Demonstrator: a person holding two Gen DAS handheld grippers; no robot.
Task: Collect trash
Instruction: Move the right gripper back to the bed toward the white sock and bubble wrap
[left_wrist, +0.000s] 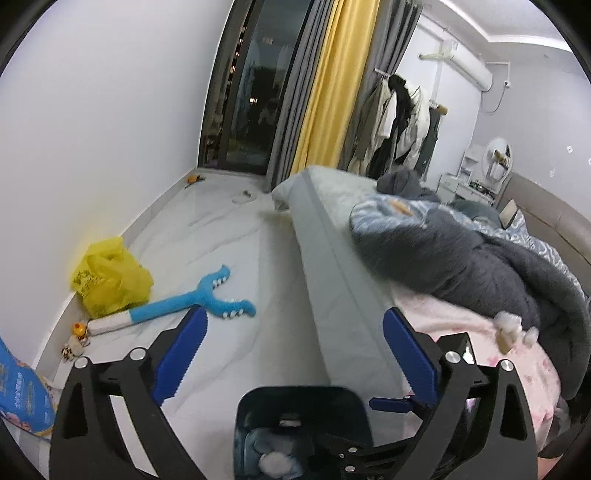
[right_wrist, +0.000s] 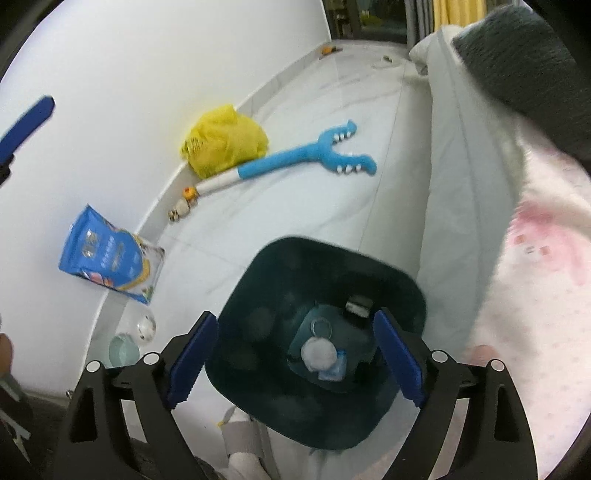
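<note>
A dark teal trash bin (right_wrist: 258, 280) stands on the white floor beside the bed; inside it lie a crumpled white tissue (right_wrist: 317, 352), a bluish wrapper and a small black item. My right gripper (right_wrist: 295, 354) is open and empty, hovering right above the bin mouth. My left gripper (left_wrist: 293, 350) is open and empty, raised above the floor with the bin (left_wrist: 295, 402) low between its fingers. Small white crumpled bits (left_wrist: 509, 325) lie on the bed's pink blanket to the right of the left gripper.
A yellow plastic bag (right_wrist: 221, 142), a blue plush toy (right_wrist: 306, 157), a blue snack bag (right_wrist: 107, 254) and small items line the wall on the left. The bed (left_wrist: 332, 236) with dark quilts runs along the right. Glass jars (right_wrist: 146, 325) stand near the wall.
</note>
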